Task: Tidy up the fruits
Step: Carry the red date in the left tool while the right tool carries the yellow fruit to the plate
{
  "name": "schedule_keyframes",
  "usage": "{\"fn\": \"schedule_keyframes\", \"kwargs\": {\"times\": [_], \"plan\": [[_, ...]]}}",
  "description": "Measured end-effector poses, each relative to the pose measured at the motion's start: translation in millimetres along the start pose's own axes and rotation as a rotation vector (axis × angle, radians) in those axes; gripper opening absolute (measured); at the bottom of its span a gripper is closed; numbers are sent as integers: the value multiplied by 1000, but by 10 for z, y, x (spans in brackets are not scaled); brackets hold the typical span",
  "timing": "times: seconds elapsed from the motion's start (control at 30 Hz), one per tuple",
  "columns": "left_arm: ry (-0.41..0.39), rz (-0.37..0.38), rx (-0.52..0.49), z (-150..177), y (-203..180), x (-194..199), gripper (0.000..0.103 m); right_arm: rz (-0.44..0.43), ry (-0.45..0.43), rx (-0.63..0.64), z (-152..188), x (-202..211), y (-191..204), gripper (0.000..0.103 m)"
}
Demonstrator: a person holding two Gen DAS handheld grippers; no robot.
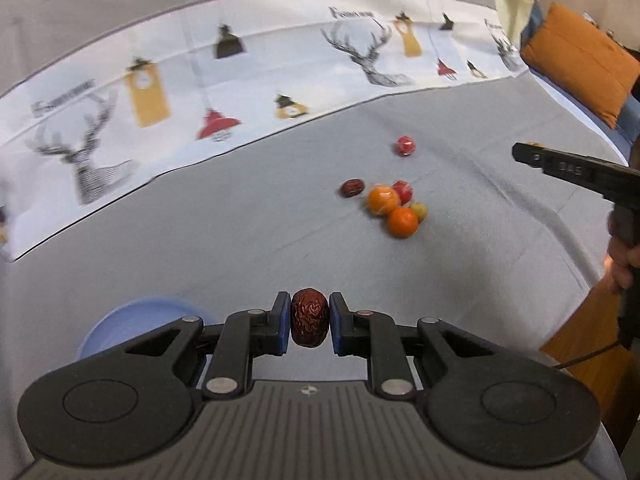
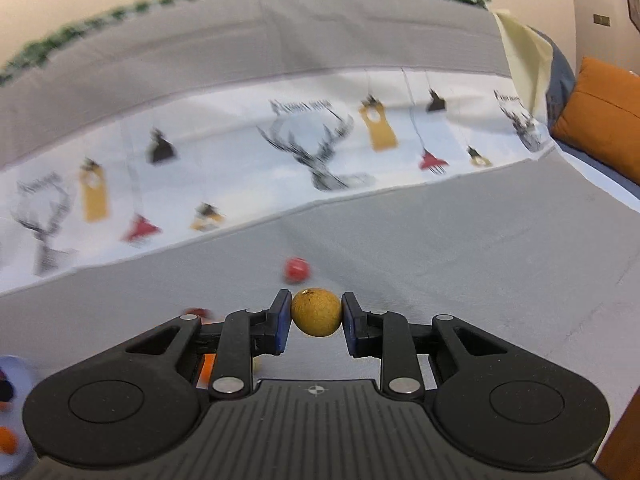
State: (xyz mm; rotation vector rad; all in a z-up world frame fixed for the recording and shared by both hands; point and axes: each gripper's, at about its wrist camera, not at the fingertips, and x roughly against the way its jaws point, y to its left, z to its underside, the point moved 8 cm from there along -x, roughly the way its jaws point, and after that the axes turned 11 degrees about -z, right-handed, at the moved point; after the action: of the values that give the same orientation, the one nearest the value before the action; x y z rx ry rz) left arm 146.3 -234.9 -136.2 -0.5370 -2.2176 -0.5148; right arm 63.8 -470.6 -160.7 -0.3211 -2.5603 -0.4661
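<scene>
My left gripper (image 1: 309,322) is shut on a dark red wrinkled date (image 1: 309,323), held above the grey cloth. Ahead on the cloth lies a cluster: another date (image 1: 353,188), two oranges (image 1: 384,200) (image 1: 403,222), a red fruit (image 1: 402,191) and a small yellow-green fruit (image 1: 419,210). A lone red fruit (image 1: 405,145) lies farther back. My right gripper (image 2: 316,318) is shut on a round tan-yellow fruit (image 2: 316,312); it also shows at the right edge of the left wrist view (image 1: 524,152). A red fruit (image 2: 297,269) lies beyond it.
A pale blue bowl (image 1: 120,324) sits low left under my left gripper. A white plate edge with fruit (image 2: 10,408) shows at lower left in the right wrist view. A deer-print cloth (image 1: 160,92) runs behind. An orange cushion (image 1: 580,64) lies at right.
</scene>
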Motion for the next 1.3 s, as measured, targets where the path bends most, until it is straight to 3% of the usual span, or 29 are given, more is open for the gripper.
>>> {"fn": "schedule_keyframes", "kwargs": {"times": [0.3,0.67,1.0,1.3], "plan": [[4,-78,124,605,627,1023,22,-191,0,75,159,1013,1139,28],[-10,-146,236,1354,1139,1809,22,-392,70,194,649,1896,2322,28],[-49,-162,323,1698,1402,2190,22,-454,76,299,840,2261,2853,28],[-70,-149,339,1690,1439,2255,22,-440,68,322,831,2334,2926,28]]}}
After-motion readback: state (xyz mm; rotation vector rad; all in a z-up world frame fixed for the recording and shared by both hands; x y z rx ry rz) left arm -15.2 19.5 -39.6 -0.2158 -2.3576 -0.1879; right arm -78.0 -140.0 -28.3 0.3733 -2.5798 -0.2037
